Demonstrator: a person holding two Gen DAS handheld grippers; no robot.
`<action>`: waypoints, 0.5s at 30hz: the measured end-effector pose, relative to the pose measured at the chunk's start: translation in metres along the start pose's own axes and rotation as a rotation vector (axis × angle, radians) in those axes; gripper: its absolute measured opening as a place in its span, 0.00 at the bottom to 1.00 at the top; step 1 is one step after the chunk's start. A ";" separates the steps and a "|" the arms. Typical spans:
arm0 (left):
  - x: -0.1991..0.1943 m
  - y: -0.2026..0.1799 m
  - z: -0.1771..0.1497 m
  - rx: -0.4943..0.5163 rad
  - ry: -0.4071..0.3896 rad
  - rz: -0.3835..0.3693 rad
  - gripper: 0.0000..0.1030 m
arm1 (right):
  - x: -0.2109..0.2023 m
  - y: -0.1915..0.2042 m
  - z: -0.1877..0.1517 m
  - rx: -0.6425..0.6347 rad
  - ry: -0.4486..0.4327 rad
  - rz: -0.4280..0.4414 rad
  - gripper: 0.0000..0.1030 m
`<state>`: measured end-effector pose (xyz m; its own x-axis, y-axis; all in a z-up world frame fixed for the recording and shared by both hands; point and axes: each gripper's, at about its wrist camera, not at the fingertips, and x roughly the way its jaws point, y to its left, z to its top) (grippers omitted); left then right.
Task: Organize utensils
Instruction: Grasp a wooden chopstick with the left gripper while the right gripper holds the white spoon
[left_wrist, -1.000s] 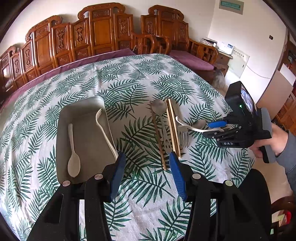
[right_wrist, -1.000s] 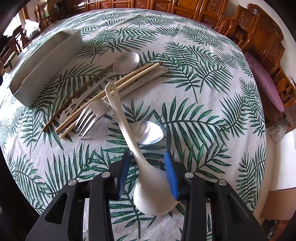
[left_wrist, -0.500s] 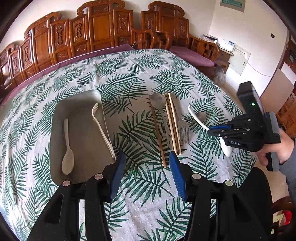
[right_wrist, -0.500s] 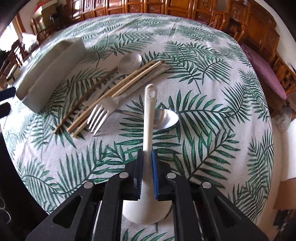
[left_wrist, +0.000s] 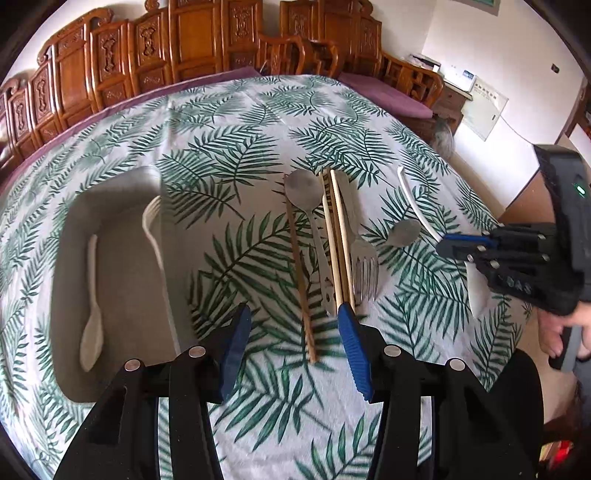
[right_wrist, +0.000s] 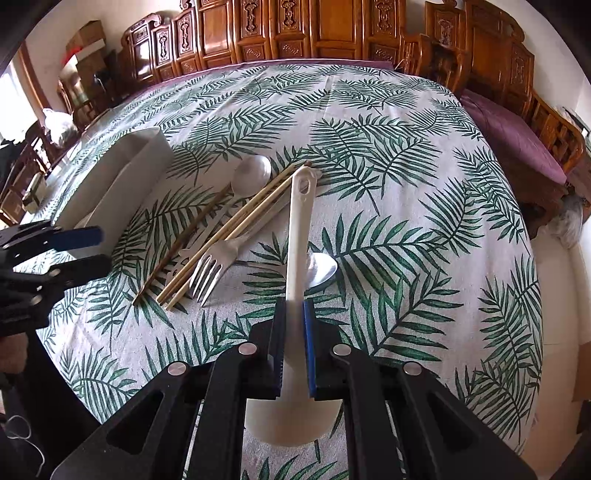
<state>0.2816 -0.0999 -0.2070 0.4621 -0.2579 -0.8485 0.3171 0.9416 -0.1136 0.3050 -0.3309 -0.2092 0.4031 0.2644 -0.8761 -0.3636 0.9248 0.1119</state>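
Observation:
My right gripper (right_wrist: 293, 332) is shut on a white ladle spoon (right_wrist: 298, 236), held above the table, handle pointing forward; it also shows in the left wrist view (left_wrist: 417, 201). My left gripper (left_wrist: 291, 325) is open and empty, low over the cloth near the ends of the chopsticks (left_wrist: 338, 240). A grey tray (left_wrist: 122, 280) at left holds a white spoon (left_wrist: 90, 321) and a white fork (left_wrist: 157, 251). On the cloth lie a metal spoon (left_wrist: 304, 192), a brown chopstick (left_wrist: 299, 273), a metal fork (left_wrist: 364, 266) and a second metal spoon (left_wrist: 404, 232).
The round table has a palm-leaf cloth (left_wrist: 240, 122). Carved wooden chairs (left_wrist: 155, 59) ring its far side. The table edge drops off at the right, near the hand holding the right gripper (left_wrist: 517, 254).
My right gripper has lifted the white ladle spoon off the table and swung its handle to point straight ahead. My left gripper has stayed open and shifted slightly.

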 end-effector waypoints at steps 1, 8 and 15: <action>0.003 -0.001 0.003 -0.001 0.003 0.000 0.45 | 0.000 -0.001 0.000 0.003 0.000 0.006 0.10; 0.033 -0.008 0.026 0.001 0.045 0.012 0.30 | 0.005 -0.007 0.000 0.028 0.006 0.029 0.10; 0.061 -0.012 0.038 -0.001 0.101 0.023 0.17 | 0.008 -0.020 -0.002 0.060 0.012 0.038 0.10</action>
<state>0.3373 -0.1349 -0.2375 0.3832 -0.2135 -0.8987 0.3070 0.9470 -0.0940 0.3140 -0.3476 -0.2190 0.3798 0.2972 -0.8760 -0.3271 0.9290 0.1733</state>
